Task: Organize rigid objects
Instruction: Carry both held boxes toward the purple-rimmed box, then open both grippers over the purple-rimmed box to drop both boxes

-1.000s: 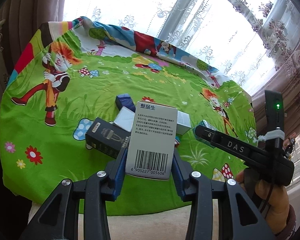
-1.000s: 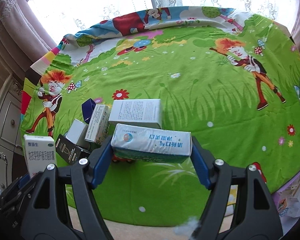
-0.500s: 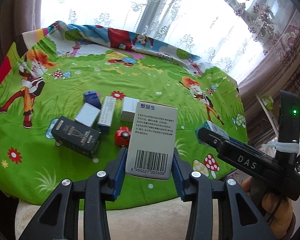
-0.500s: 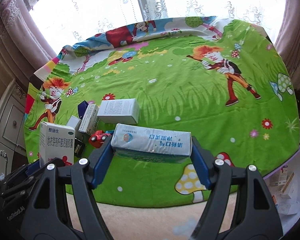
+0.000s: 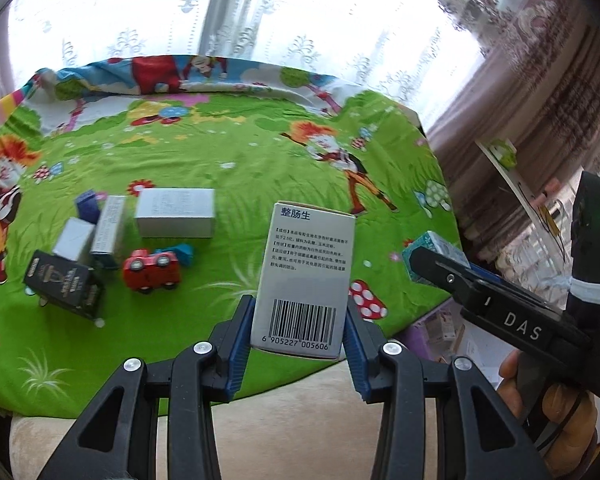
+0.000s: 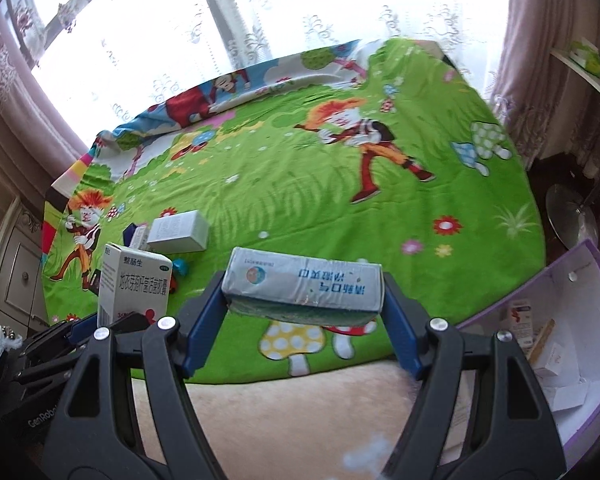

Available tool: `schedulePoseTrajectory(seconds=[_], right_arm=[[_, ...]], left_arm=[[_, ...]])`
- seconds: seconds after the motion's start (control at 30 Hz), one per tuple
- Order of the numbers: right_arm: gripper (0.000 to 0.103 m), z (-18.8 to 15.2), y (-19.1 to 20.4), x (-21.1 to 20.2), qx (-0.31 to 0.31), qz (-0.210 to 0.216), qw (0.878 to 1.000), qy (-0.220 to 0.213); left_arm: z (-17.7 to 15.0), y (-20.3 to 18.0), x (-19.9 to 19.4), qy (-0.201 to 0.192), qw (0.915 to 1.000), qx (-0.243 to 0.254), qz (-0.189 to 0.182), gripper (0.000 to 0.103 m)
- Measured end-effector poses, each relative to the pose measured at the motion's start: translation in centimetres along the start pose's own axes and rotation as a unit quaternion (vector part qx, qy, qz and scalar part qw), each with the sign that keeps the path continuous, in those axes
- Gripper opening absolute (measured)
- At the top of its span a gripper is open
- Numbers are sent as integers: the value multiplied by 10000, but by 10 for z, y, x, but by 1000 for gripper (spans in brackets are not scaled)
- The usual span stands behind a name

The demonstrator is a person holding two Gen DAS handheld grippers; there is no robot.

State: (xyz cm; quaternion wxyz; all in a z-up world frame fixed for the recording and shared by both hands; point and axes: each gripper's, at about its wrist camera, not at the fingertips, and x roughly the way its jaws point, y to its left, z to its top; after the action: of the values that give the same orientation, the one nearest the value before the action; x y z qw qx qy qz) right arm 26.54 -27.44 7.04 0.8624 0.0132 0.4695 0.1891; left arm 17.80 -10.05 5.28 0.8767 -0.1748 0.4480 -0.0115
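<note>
Boxes are up in the air, one in each gripper. Left gripper (image 5: 298, 332) squeezes a tall white cardboard box with a barcode (image 5: 305, 280) between its blue pads. Right gripper (image 6: 300, 312) squeezes a long pale blue box with blue writing (image 6: 304, 282) by its two ends. Both hang over the near edge of the green cartoon bedsheet (image 6: 300, 168). More small boxes and a red toy car (image 5: 152, 270) lie on the sheet. A purple open box (image 6: 580, 344) sits low beside the bed.

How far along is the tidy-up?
Done: a few small boxes already lie in the purple bin. In hand: left gripper clamps the white medicine box; right gripper the blue-printed box. Left: grey box, black box, red toy car.
</note>
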Motion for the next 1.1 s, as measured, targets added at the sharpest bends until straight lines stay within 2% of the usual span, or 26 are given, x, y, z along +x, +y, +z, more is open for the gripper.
schedulePoseTrajectory(seconds=[0.27, 0.6, 0.8, 1.1], right_arm=[[76, -10, -74, -34, 380, -551, 9976, -183], [76, -29, -157, -65, 872, -1117, 9896, -264], [76, -34, -196, -81, 1039, -1494, 9827, -335], [76, -32, -238, -99, 1301, -1799, 9740, -457]], left_arm=[[-5, -59, 25, 379, 9970, 583, -326, 43], [-18, -136, 57, 917, 9857, 1203, -741, 43], [-26, -176, 77, 1231, 9783, 1357, -963, 43], [-33, -220, 97, 1370, 9712, 1496, -1250, 43]])
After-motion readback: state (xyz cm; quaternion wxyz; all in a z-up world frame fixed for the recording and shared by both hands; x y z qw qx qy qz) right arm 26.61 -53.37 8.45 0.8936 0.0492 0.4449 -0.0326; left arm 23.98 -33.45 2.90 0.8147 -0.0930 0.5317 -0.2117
